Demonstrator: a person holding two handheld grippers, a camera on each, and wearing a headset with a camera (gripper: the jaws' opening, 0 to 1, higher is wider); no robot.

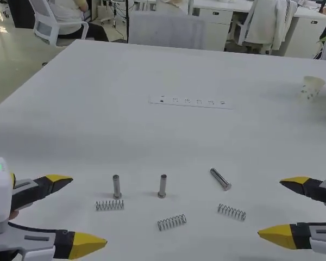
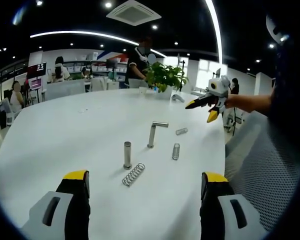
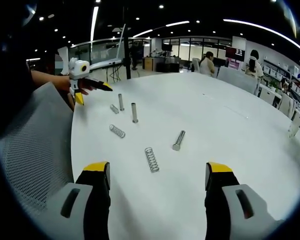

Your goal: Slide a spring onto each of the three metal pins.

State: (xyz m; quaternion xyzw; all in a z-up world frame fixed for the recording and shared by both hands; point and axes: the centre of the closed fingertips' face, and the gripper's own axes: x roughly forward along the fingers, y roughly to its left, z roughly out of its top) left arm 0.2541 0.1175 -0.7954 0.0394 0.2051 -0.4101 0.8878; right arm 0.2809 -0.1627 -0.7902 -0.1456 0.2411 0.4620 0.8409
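Note:
Two metal pins stand upright on the white table (image 1: 152,136), one at the left (image 1: 116,186) and one in the middle (image 1: 162,186). A third pin (image 1: 220,179) lies on its side to the right. Three loose springs lie in front of them: left (image 1: 110,205), middle (image 1: 171,222), right (image 1: 231,212). My left gripper (image 1: 87,210) is open at the near left, apart from the parts. My right gripper (image 1: 271,207) is open at the near right. The lying pin (image 3: 178,140) and nearest spring (image 3: 151,159) sit ahead of the right jaws. A spring (image 2: 133,174) lies ahead of the left jaws.
A flush power strip (image 1: 190,101) is set in the table's middle, and a paper cup (image 1: 311,87) stands at the far right. Office chairs and a seated person (image 1: 70,16) are beyond the far edge. A potted plant (image 2: 165,77) stands at the table's end.

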